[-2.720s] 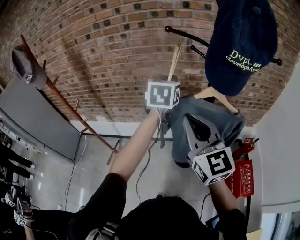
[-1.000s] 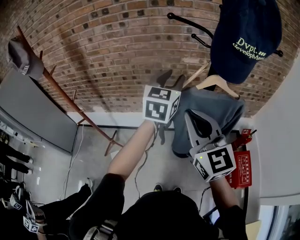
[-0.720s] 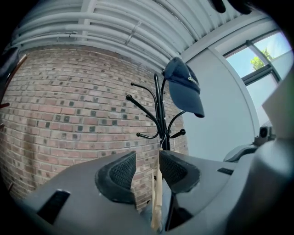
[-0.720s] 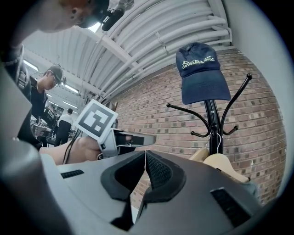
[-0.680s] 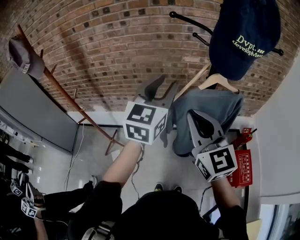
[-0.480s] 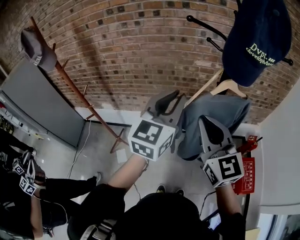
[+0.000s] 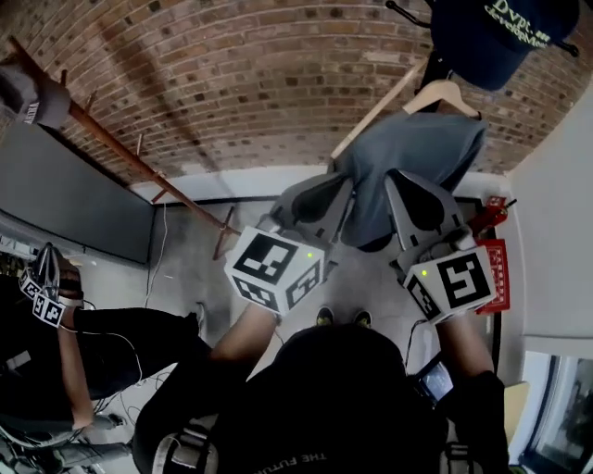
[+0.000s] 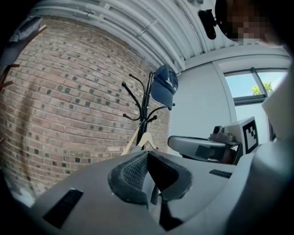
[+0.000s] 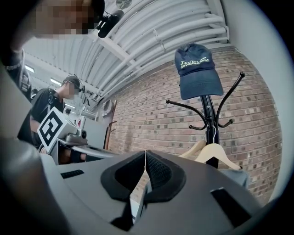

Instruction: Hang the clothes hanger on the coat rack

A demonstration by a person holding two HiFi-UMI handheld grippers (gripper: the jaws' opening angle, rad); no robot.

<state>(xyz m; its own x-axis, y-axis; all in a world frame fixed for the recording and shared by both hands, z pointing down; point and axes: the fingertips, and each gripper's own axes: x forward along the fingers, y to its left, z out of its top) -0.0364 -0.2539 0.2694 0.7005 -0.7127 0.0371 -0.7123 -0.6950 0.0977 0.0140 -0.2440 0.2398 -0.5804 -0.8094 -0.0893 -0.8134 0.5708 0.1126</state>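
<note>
A black coat rack [image 9: 209, 120] stands against the brick wall with a navy cap [image 7: 500, 28] on top. From it hang a bare wooden hanger [image 7: 375, 111] and a second wooden hanger [image 7: 447, 93] carrying a grey garment [image 7: 412, 157]. My left gripper [image 7: 320, 190] is held level, well short of the rack; it is shut, pads together with nothing between them. My right gripper [image 7: 412, 185] is beside it, below the garment, also shut and empty. In the left gripper view the rack [image 8: 146, 105] and hangers [image 8: 143, 137] lie ahead, beyond the left gripper [image 8: 148, 158].
A slanted wooden rack [image 7: 120, 153] with a grey cap [image 7: 23, 97] leans on the wall at left, above a grey panel [image 7: 65, 199]. Another person [image 7: 56, 343] is at lower left. A red object [image 7: 491, 278] sits on the floor by the right wall.
My left gripper came away from the bare hanger, which stays on the rack, drew back and down toward me, and its jaws went from open to shut. The right gripper barely moved.
</note>
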